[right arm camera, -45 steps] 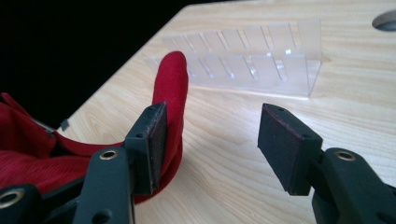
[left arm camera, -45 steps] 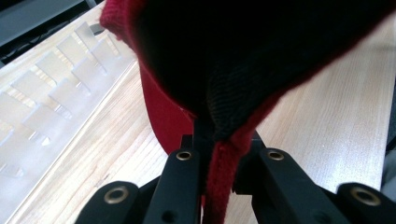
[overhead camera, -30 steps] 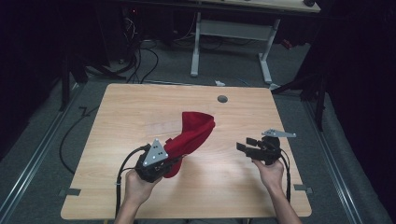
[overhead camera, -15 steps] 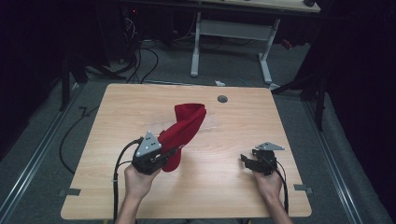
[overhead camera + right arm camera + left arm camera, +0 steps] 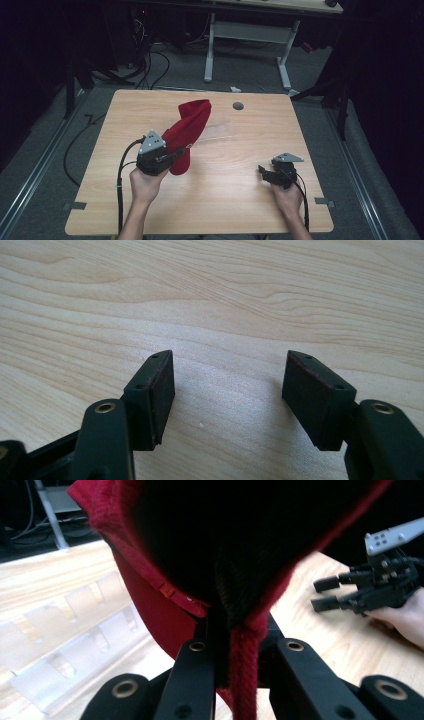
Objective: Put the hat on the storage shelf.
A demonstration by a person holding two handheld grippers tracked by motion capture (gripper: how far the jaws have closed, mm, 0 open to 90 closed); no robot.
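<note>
1. Toward the worktop's (image 5: 235, 200) left edge, my left hand-held gripper (image 5: 172, 156) clamps the red knit hat's (image 5: 187, 132) rim, lifted.
2. Right hand-held gripper (image 5: 264, 172) gapes empty (near right edge); next, I'd pinch the opposite rim.

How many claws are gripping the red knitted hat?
1. The left claw is shut on the red knitted hat's rim near the table's left side; the right claw rests open, apart from it.
</note>
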